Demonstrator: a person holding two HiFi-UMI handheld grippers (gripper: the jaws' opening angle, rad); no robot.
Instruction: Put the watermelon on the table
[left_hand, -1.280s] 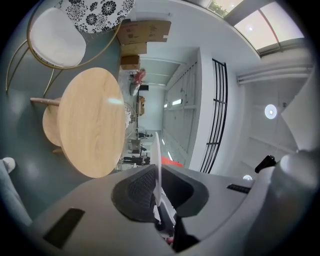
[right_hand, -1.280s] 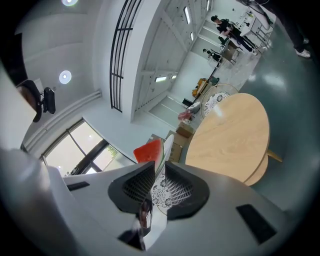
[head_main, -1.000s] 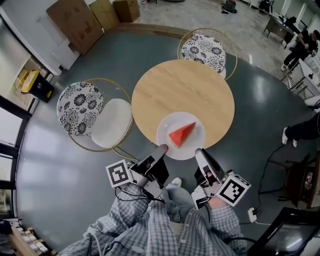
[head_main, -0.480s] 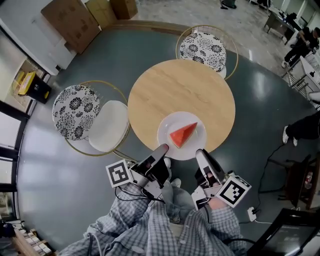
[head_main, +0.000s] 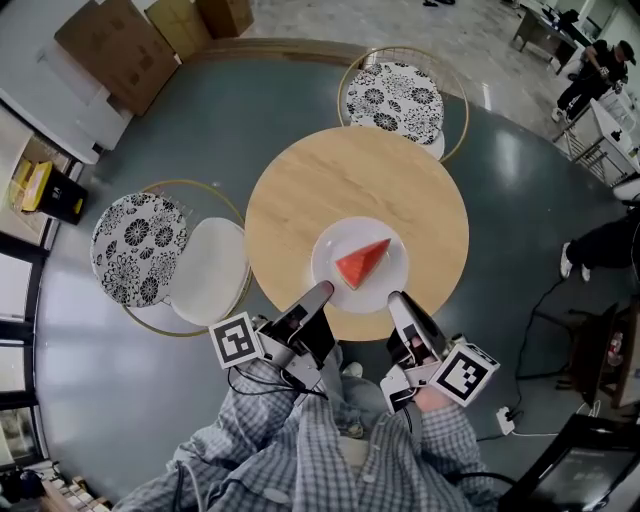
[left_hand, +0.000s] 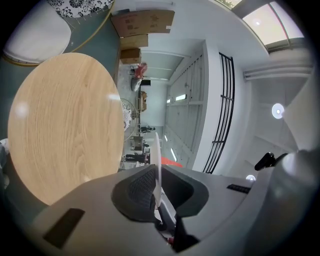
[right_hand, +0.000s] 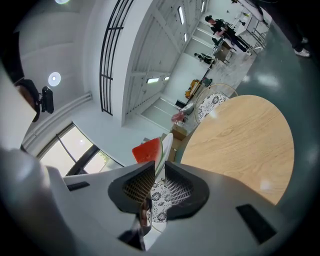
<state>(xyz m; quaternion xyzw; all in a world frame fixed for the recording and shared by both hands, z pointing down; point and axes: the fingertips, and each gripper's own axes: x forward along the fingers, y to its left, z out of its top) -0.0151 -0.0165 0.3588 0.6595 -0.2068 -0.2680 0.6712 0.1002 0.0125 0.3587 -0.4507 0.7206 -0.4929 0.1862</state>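
Observation:
A red watermelon wedge (head_main: 362, 264) lies on a white plate (head_main: 330, 250), which sits over the near part of the round wooden table (head_main: 350, 180). My left gripper (head_main: 322, 292) is shut on the plate's near-left rim and my right gripper (head_main: 396, 300) on its near-right rim. In the left gripper view the plate (left_hand: 157, 155) shows edge-on between the pads of the left gripper (left_hand: 158, 182), with the table (left_hand: 65, 125) beside it. The right gripper view shows the right gripper (right_hand: 160, 175) pinching the plate (right_hand: 165, 146), with the watermelon (right_hand: 147, 150) on it. I cannot tell if the plate touches the table.
Two wire-framed chairs with patterned cushions flank the table, one at the far side (head_main: 392, 95) and one at the left (head_main: 165, 255). Cardboard boxes (head_main: 115, 45) stand at the back left. A person's leg (head_main: 600, 245) and a floor cable (head_main: 530, 330) are at the right.
Both grippers have carried the plate and watermelon forward, from hanging over the table's near edge to lying well over the tabletop. Both grips on the rim are unchanged.

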